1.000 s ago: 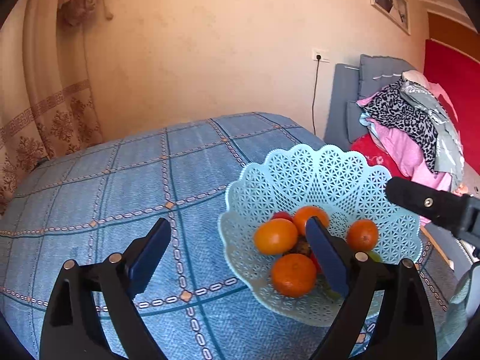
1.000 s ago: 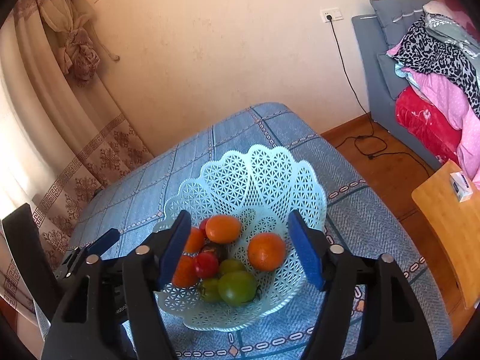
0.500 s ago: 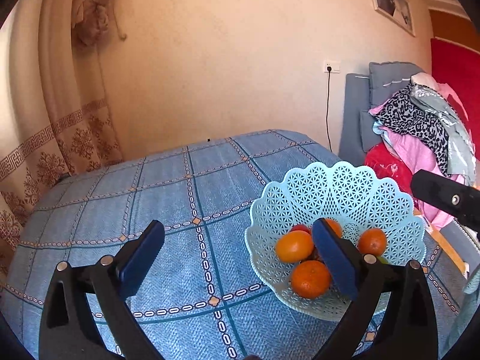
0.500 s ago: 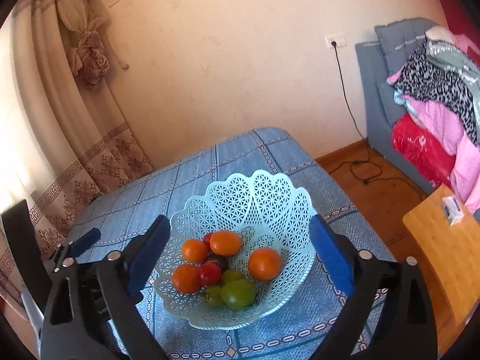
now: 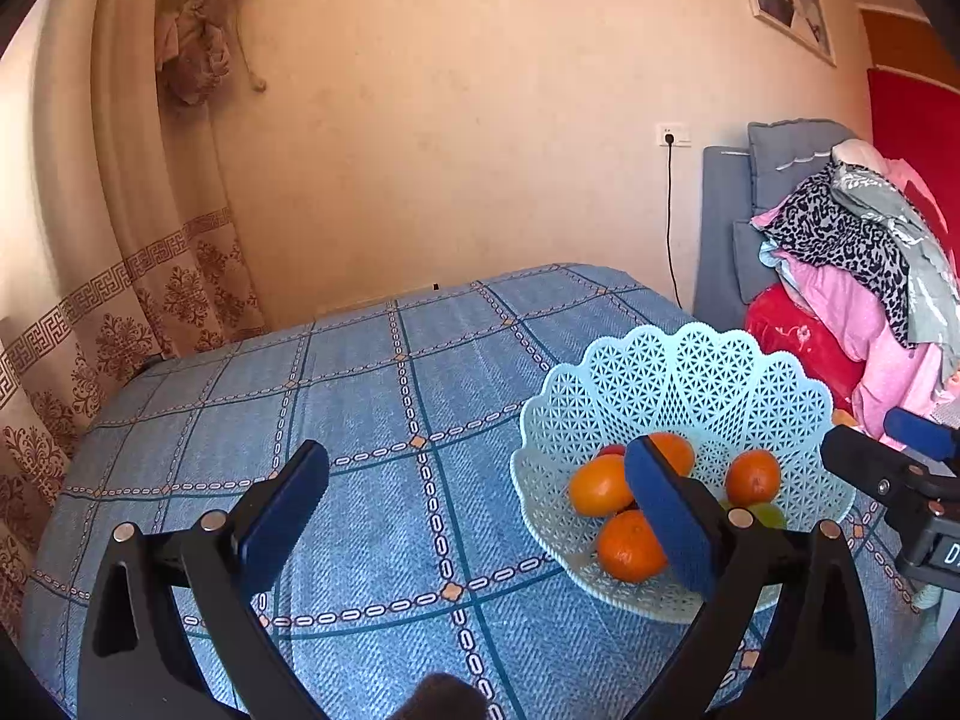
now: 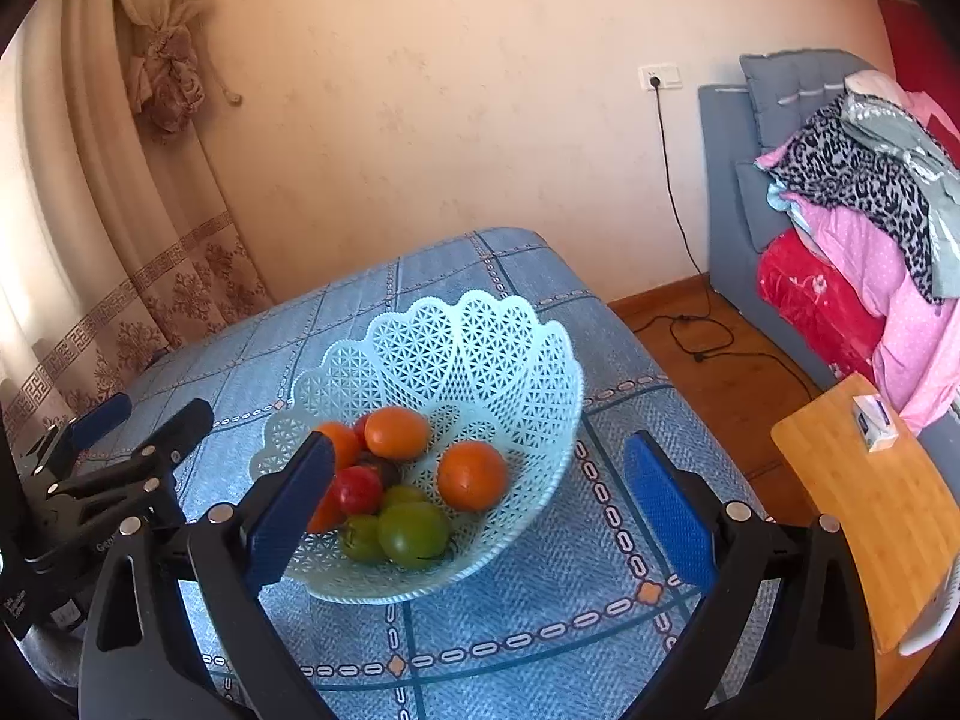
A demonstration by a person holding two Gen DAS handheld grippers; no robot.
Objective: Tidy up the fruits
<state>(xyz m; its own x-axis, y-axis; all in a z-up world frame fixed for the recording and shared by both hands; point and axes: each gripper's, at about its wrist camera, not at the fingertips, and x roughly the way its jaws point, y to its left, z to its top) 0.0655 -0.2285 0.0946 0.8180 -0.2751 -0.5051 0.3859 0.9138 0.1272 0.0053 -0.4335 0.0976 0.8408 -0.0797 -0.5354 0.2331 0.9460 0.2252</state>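
Both grippers have pulled back from the basket (image 6: 480, 348), jaws spread wide and empty.
You look finished: fruit (image 6: 414, 471) sits gathered inside; just keep the left gripper (image 5: 474, 516) and right gripper (image 6: 480, 504) clear.

The right gripper (image 6: 477, 501) hangs wide open above the basket (image 6: 480, 330) on the blue cloth (image 6: 540, 630). Oranges (image 6: 472, 475), a red fruit (image 6: 357, 489) and green fruits (image 6: 414, 534) lie inside.

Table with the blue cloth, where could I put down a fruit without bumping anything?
The bare tablecloth between the curtain and the lacy basket is free, as is the strip in front of the basket. Inside the basket it is crowded with oranges and green tomatoes.
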